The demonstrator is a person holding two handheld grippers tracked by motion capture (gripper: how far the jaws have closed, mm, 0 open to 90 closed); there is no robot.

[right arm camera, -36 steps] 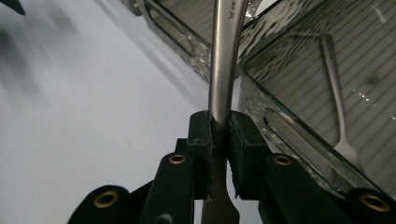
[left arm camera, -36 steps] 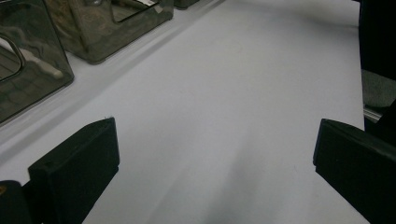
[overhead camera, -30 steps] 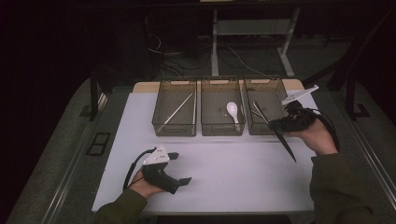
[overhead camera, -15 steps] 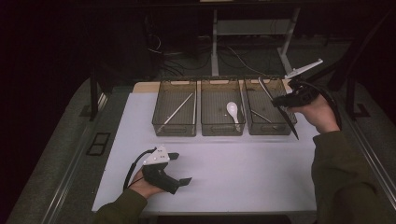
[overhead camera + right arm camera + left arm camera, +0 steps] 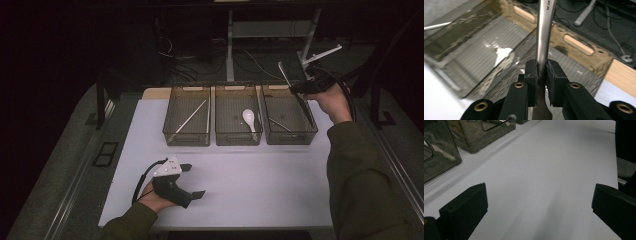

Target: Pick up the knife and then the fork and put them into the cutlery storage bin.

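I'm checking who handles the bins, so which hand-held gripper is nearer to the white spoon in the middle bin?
Right. The right hand-held gripper hangs above the right-hand bin, one bin over from the white spoon. The left hand-held gripper rests on the mat, nearer the person.

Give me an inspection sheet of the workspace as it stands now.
Surface: white mat on the table, bare in front of the bins.
Job's things: metal utensil clamped upright in the right tongs, above the right bin, which holds a thin utensil; what kind, I cannot tell.
Other bins: left bin holds chopsticks; middle bin holds a white spoon.
Clutter: nothing seen.
Grippers: left tongs open, resting low on the mat; right tongs shut on the utensil's handle.
Cables: black cable loops from the left tongs; another runs from the right.
Surroundings: dark, floor cables and a stand behind the table.
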